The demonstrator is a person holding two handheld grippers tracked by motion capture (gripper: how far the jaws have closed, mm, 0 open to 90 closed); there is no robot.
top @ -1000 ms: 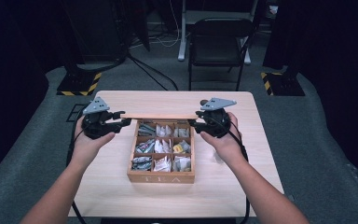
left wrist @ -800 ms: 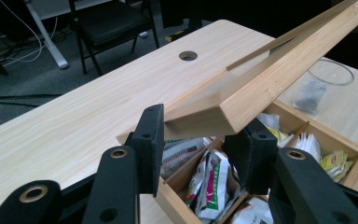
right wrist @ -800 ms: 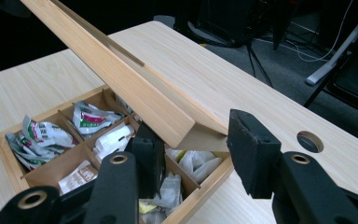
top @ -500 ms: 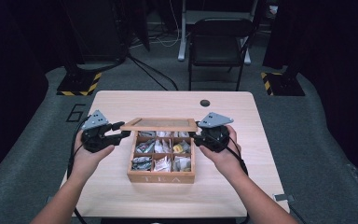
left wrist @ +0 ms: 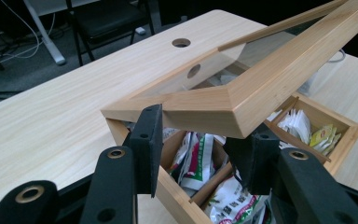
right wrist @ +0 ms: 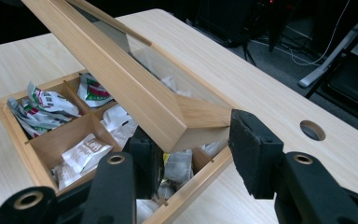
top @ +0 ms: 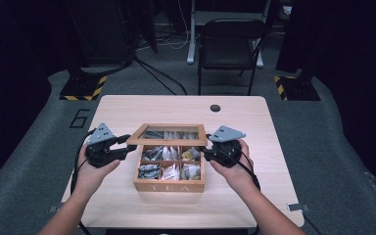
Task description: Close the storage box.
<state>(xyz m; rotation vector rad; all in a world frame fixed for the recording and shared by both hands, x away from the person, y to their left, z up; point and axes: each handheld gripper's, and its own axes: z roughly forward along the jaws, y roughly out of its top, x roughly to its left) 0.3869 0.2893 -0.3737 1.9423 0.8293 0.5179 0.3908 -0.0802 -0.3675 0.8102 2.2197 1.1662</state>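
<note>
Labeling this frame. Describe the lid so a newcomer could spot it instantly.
On the light wooden table sits a compartmented wooden tea box full of packets. The lid is the glass-paned wooden frame tilted over its far half, between the left gripper and right gripper.

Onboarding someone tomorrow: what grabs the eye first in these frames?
The wooden tea box at the table's middle, its glass-paned lid half-raised over compartments stuffed with tea sachets. The left gripper and right gripper flank it, jaws straddling the lid's front corners.
</note>
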